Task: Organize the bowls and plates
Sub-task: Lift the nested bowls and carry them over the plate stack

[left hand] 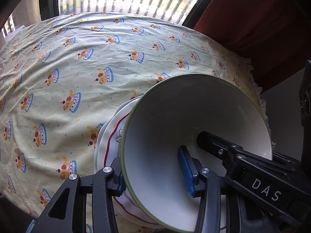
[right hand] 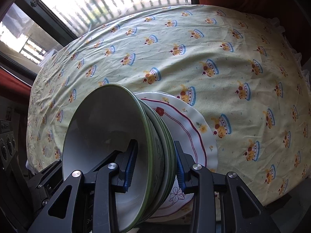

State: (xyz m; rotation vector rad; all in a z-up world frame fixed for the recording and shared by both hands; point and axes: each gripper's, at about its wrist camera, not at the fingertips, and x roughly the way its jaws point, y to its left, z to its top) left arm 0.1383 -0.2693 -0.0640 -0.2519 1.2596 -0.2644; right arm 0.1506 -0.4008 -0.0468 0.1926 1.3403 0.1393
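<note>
A stack of white bowls with green rims [right hand: 108, 128] sits on floral plates with a maroon line [right hand: 186, 124] at the near edge of the table. My right gripper [right hand: 155, 163] is shut on the walls of the stacked bowls, one finger inside and one outside. My left gripper [left hand: 153, 170] is shut on the opposite wall of the top bowl [left hand: 194, 116]. The plates show under the bowl in the left wrist view [left hand: 108, 141]. The right gripper's body reaches into the bowl there.
A pale yellow tablecloth [right hand: 194, 58] printed with cartoon cakes covers the table. A barred window [right hand: 116, 2] runs behind it. Red curtains [left hand: 252, 19] hang at the right. A dark appliance with knobs [right hand: 5, 136] stands at the left.
</note>
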